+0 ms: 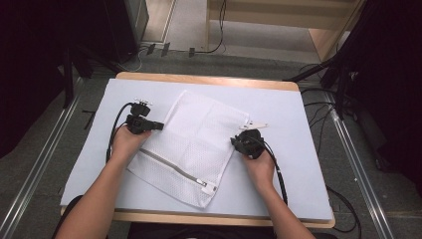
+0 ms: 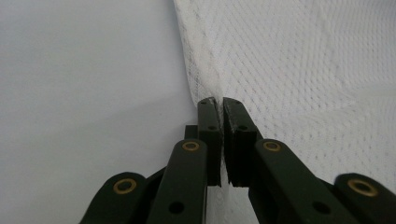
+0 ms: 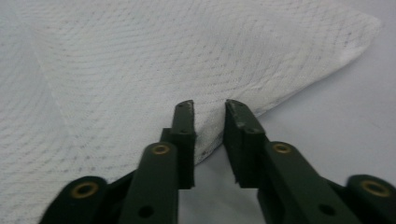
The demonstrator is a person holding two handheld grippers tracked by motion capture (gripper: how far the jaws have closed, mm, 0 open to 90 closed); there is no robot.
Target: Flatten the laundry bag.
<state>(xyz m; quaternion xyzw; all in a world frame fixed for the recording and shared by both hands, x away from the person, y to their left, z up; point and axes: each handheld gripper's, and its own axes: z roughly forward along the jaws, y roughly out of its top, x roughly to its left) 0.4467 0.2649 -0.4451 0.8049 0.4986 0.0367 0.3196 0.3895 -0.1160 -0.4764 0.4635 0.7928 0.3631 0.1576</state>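
Note:
A white mesh laundry bag (image 1: 196, 134) lies flat and slanted on the white table (image 1: 291, 119), its grey zip (image 1: 171, 167) along the near edge. My left gripper (image 1: 158, 125) is at the bag's left edge. In the left gripper view its jaws are pressed together on the edge of the mesh (image 2: 303, 70), so the left gripper (image 2: 218, 101) is shut on it. My right gripper (image 1: 233, 142) is at the bag's right edge. In the right gripper view the right gripper (image 3: 209, 106) stands open, with the bag's edge (image 3: 140, 70) lying in the gap between the jaws.
The tabletop has a wooden rim (image 1: 204, 78) at the far side. Behind it are a light wooden shelf frame (image 1: 318, 25), floor cables (image 1: 318, 107) and black stands (image 1: 343, 74). Metal rails (image 1: 45, 154) run along the floor on both sides.

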